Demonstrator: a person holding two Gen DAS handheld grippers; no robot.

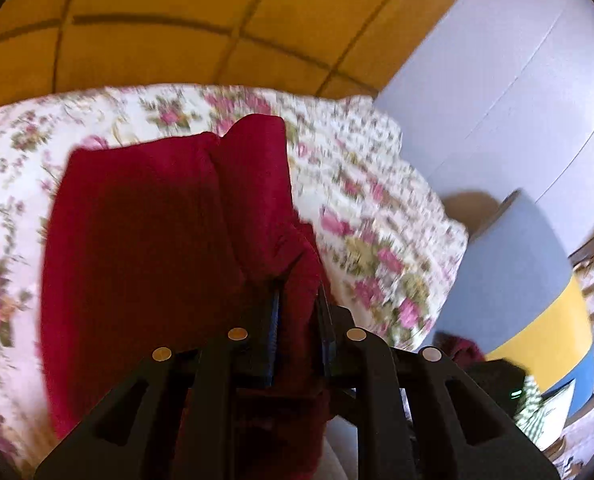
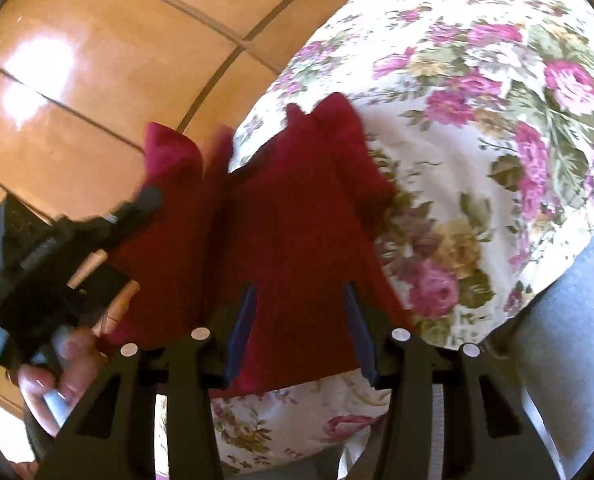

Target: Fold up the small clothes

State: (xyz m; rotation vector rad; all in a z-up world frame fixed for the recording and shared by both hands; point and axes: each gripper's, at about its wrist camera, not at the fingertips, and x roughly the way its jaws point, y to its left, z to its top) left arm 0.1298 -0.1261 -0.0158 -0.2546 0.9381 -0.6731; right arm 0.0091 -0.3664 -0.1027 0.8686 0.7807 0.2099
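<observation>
A dark red knitted garment point(image 1: 137, 240) lies on a floral-covered surface point(image 1: 357, 200). My left gripper point(image 1: 297, 292) is shut on a bunched fold of the red garment and lifts it a little. In the right wrist view the same red garment point(image 2: 289, 208) spreads ahead, part of it over the surface's edge. My right gripper point(image 2: 299, 292) is open, its fingers standing apart just above the garment's near part. The left gripper point(image 2: 137, 208) shows at the left in the right wrist view, pinching the cloth, with the holding hand point(image 2: 57, 364) below it.
Orange floor tiles point(image 1: 177, 20) lie beyond the floral cover point(image 2: 497, 120). A blue and yellow round stool point(image 1: 517, 288) stands at the right, next to a pale lilac cabinet point(image 1: 497, 60). A green-patterned item point(image 1: 541, 408) lies by the stool.
</observation>
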